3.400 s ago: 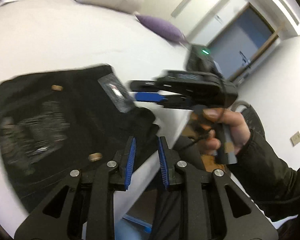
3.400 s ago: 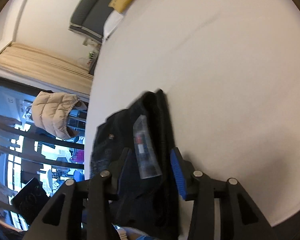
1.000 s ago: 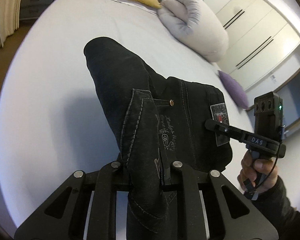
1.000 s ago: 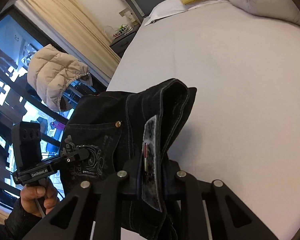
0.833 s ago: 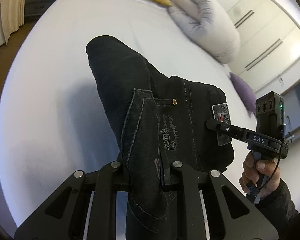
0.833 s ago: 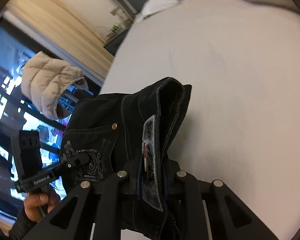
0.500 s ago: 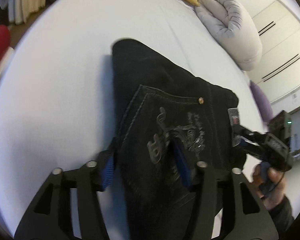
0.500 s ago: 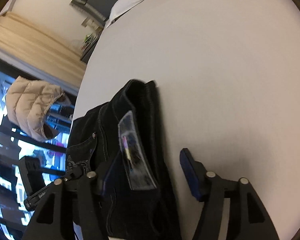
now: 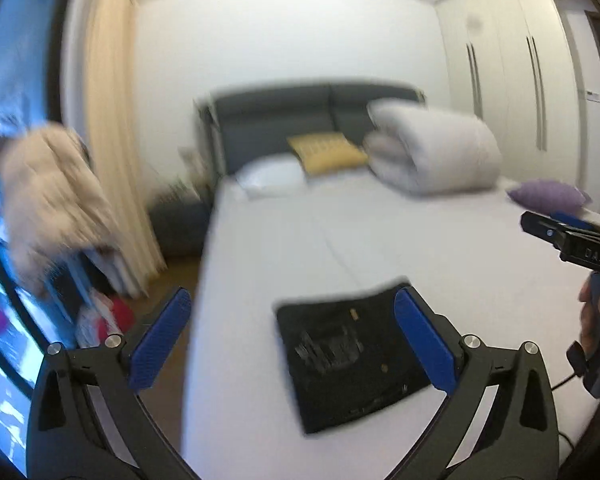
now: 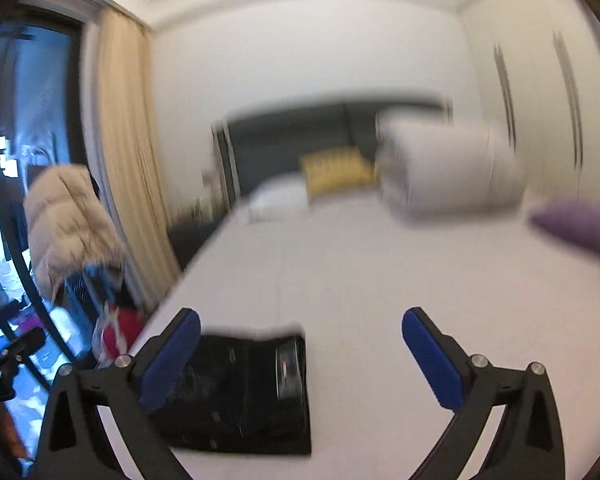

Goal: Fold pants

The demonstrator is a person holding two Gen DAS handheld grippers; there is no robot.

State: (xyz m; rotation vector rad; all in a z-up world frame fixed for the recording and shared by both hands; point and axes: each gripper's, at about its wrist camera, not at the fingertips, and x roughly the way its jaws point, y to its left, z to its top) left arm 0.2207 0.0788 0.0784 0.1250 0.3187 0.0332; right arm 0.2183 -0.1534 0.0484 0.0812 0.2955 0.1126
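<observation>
1. Folded black pants [image 9: 350,356] lay flat in a compact rectangle on the white bed [image 9: 440,248], near its foot and toward its left edge; pocket stitching and small brass rivets faced up.
2. Left gripper [image 9: 292,336] hung above the bed, blue pads [image 9: 160,336] spread wide, jaws opening, nothing gripped; pants seen on the sheet below through the gap, right pad overlapping the pants' far corner in the picture only.
3. Right gripper [image 10: 300,352] likewise raised over the sheet, blue pads [image 10: 432,360] wide apart, jaws opening, empty; pants [image 10: 240,388] showed low and left, behind the left finger, clear patch label along the right edge.
4. From the left wrist view, right gripper [image 9: 568,236] visible at the right border, held by a hand [image 9: 598,316] in a dark sleeve; whether parted there could not be told from that angle.
5. From the right wrist view, part of the left gripper [image 10: 4,356] poked in at the far left edge.
6. At the head of the bed: dark grey headboard [image 9: 292,120], white pillow [image 9: 272,178], yellow cushion [image 9: 326,152], rolled white duvet [image 9: 432,152].
7. Purple cushion [image 9: 548,196] sat at the bed's right side, well apart from the pants.
8. Beige curtain [image 9: 112,120], puffy beige jacket [image 9: 48,208] by the window, white wardrobe [image 9: 520,80] on the right wall; both views blurred.
</observation>
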